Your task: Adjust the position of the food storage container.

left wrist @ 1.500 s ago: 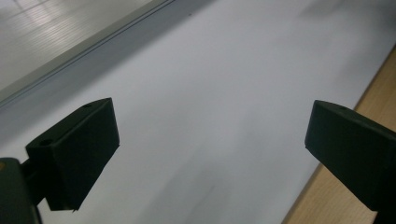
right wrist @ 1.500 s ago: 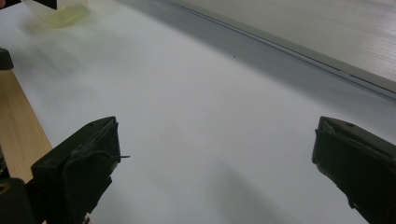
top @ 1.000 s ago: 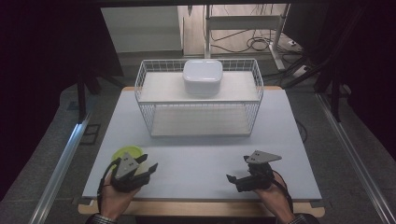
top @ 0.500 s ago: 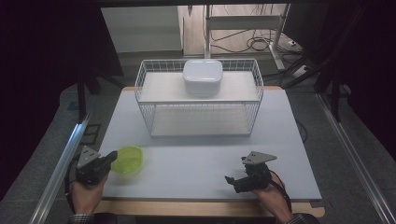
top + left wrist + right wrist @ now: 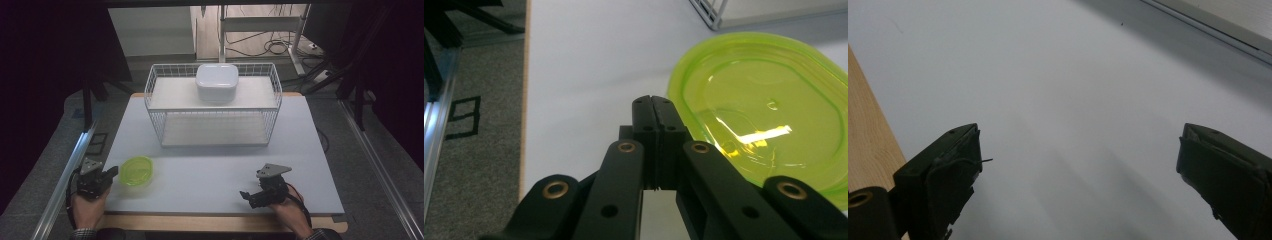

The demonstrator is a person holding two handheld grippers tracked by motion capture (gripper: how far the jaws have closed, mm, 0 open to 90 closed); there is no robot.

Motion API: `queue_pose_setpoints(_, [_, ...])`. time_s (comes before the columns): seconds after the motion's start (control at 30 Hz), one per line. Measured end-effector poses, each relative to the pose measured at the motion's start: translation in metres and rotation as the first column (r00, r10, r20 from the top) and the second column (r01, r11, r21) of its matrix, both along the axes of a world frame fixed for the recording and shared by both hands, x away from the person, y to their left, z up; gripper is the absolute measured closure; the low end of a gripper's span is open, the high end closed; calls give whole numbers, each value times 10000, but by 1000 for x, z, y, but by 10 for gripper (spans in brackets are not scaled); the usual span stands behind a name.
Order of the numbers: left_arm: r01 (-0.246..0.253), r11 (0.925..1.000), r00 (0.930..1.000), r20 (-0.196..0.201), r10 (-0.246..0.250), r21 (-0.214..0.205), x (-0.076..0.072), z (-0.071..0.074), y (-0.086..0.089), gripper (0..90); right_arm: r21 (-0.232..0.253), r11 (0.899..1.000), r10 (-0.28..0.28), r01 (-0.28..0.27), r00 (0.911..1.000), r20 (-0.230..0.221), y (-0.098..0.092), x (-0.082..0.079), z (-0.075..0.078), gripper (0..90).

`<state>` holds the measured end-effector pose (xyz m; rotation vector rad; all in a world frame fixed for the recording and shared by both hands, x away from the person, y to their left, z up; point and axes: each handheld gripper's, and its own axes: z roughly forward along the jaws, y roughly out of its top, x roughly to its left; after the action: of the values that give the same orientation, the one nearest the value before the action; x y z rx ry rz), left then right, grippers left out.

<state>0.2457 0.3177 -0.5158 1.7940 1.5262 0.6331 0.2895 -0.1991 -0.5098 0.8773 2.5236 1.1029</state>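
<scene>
At the near left edge of the table (image 5: 210, 165), the left gripper (image 5: 112, 172) sits in the person's left hand (image 5: 87, 207) with its jaws pressed together on nothing, having just finished closing. Its tips point at the green lid (image 5: 136, 171), which lies flat on the white mat just to the right of them, apart from them. Farther back, at the middle, a wire basket (image 5: 214, 107) carries a white box (image 5: 216, 82) on its upper shelf. At the near right, the right gripper (image 5: 244, 196) rests low over the mat, jaws spread wide and empty.
</scene>
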Motion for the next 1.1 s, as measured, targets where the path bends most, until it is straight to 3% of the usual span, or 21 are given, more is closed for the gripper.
queue_pose_setpoints(0.4, [120, 9997, 9999, -88, -122, -205, 6, -2, -11, 900, -325, 9992, 222, -226, 9997, -142, 4, 0, -4, 45])
queue_pose_setpoints(0.63, [548, 9980, 9984, -118, -552, -307, 9, -1, -25, 900, -446, 9986, 290, -299, 9994, -204, 6, 0, -6, 46])
queue_pose_setpoints(0.93, [1237, 9905, 9922, -85, -1244, -598, 15, 0, -47, 900, -525, 9981, 322, -332, 9993, -198, 7, 0, -6, 46])
queue_pose_setpoints(1.03, [1182, 9905, 9927, -143, -1194, -706, 17, -2, -43, 900, -535, 9980, 326, -335, 9993, -178, 7, 0, -6, 46])
queue_pose_setpoints(1.1, [1108, 9909, 9925, -437, -1144, -766, 19, -6, -38, 900, -516, 9982, 306, -315, 9994, -185, 7, 0, -6, 46])
